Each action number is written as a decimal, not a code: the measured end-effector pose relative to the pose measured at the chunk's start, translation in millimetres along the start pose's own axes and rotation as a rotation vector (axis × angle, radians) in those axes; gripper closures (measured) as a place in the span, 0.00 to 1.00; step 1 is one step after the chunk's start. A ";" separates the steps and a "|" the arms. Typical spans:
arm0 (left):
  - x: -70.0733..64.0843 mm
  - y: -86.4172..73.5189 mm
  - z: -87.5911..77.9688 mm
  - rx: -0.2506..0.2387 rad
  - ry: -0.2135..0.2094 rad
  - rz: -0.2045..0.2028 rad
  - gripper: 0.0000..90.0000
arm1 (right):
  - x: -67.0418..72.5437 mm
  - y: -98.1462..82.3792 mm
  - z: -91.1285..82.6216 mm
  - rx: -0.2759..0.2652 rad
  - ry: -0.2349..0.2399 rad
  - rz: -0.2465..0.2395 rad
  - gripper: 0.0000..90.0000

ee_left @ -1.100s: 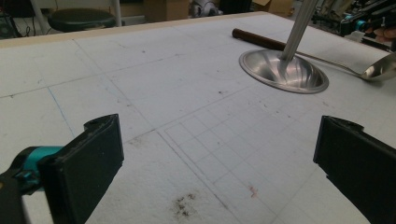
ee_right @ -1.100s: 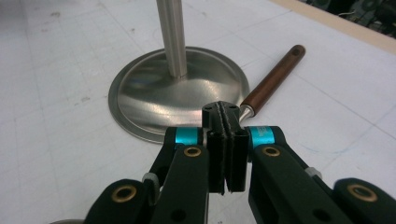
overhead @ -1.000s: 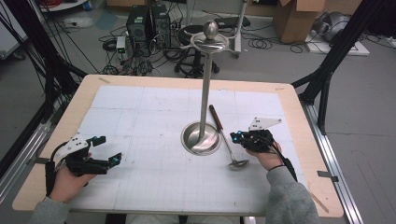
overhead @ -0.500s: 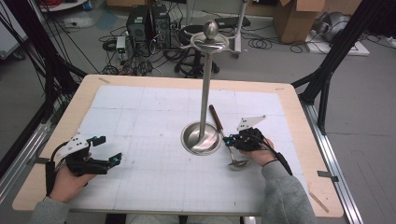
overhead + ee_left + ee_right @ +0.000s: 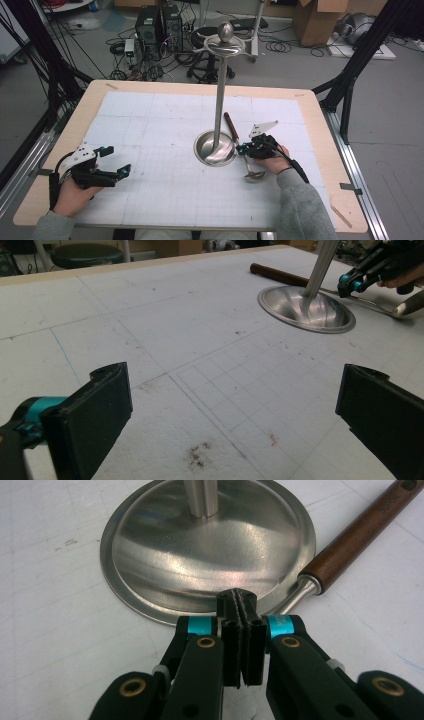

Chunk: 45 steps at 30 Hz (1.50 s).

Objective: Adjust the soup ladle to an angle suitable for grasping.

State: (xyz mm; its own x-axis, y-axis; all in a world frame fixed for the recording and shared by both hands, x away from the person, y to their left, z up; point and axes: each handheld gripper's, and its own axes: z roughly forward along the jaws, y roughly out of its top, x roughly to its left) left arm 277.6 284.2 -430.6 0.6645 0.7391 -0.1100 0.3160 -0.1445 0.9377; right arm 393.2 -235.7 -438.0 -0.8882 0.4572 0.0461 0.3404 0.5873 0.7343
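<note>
A steel stand with a tall pole rises from a round base [image 5: 215,148] at the table's middle. A ladle lies just right of it, with its wooden handle [image 5: 231,125] toward the far side and its bowl [image 5: 255,175] toward me. My right gripper [image 5: 242,149] is shut low over the ladle's thin shaft, beside the base's rim. In the right gripper view its pads [image 5: 237,600] meet with nothing seen between them. The shaft [image 5: 299,594] runs in behind them. My left gripper [image 5: 116,161] rests open at the near left, nothing between its jaws.
The white gridded mat [image 5: 150,130] covers a wooden table [image 5: 320,130]. The pole carries a ring and knob [image 5: 226,37] high up. In the left gripper view the stand base [image 5: 306,307], ladle handle [image 5: 280,276] and the right gripper [image 5: 372,267] lie far ahead.
My right gripper has slid left and a little down, from beside the ladle to over its shaft at the base's rim. The left hand has stayed put.
</note>
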 end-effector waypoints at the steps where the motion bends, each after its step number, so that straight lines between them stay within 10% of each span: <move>1: -0.1 0.0 0.1 0.000 0.000 -0.001 0.02 | 0.2 -0.1 0.1 0.002 0.006 0.003 0.99; 45: -0.9 -1.8 0.8 0.041 0.002 0.003 0.02 | 11.3 -20.3 -13.9 0.048 0.077 -0.005 1.00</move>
State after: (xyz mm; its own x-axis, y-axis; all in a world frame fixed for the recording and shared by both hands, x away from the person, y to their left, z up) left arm 277.0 283.2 -432.5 0.6643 0.7399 -0.1062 0.3412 -0.1738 0.9238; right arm 372.0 -251.7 -443.0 -0.9106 0.4020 0.0960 0.3485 0.6221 0.7011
